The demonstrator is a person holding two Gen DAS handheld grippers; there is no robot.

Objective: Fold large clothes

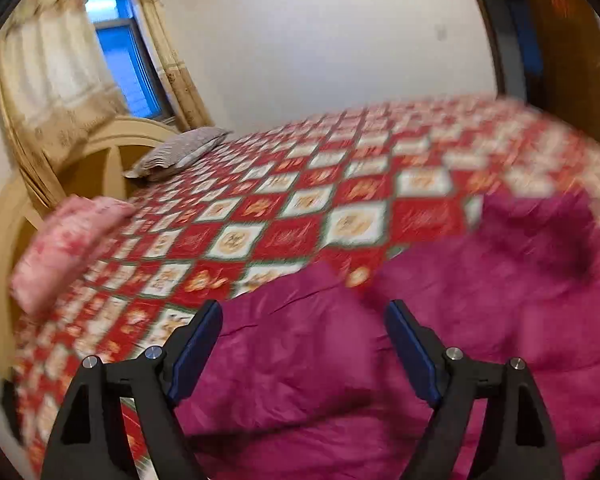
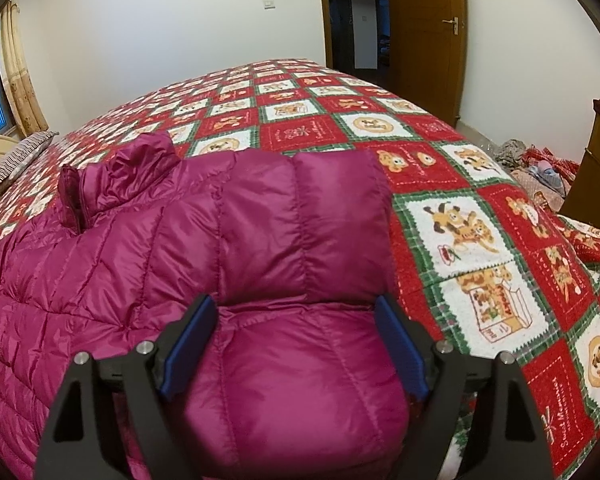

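Note:
A magenta quilted puffer jacket (image 2: 204, 240) lies spread on the bed, collar (image 2: 112, 184) standing up toward the far left. In the right wrist view a sleeve (image 2: 320, 216) is folded across the body. My right gripper (image 2: 296, 316) is open, its blue-padded fingers (image 2: 188, 344) straddling the jacket's near part, holding nothing. In the blurred left wrist view the jacket (image 1: 320, 360) fills the lower right. My left gripper (image 1: 304, 320) is open just above the fabric, holding nothing.
The bed has a red, white and green patchwork quilt (image 2: 460, 216). A pink pillow (image 1: 64, 244) and a grey striped pillow (image 1: 180, 152) lie by the cream headboard (image 1: 100, 152). A curtained window is behind it. A pile of clothes (image 2: 540, 164) lies on the floor by a wooden cabinet (image 2: 596, 160).

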